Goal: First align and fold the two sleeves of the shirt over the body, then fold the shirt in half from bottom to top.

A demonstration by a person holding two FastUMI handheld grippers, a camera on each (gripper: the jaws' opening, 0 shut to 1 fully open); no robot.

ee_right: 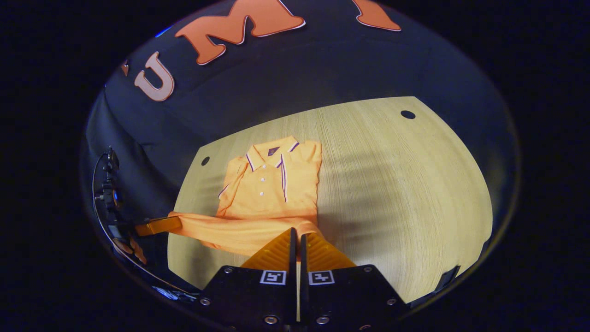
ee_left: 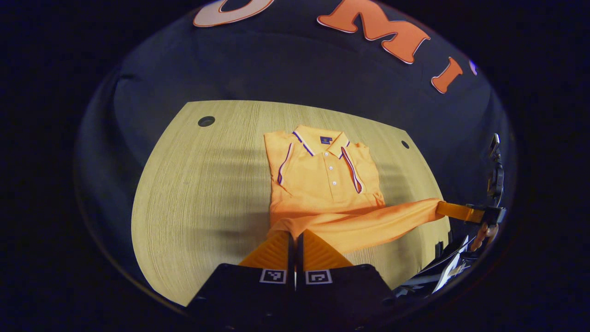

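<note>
each hand-held gripper, left (ee_left: 295,237) and right (ee_right: 295,235), is clamped on a bottom corner of the shirt (ee_left: 325,177), hem stretched crosswise, collar straight ahead on the table (ee_left: 207,193).

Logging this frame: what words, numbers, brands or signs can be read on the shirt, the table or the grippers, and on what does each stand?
Neck label inside the collar of the shirt: a small dark patch, too small to read.
Square tags on the left gripper and the right gripper: black-and-white patterns, no words.
Table: no writing seen.
</note>
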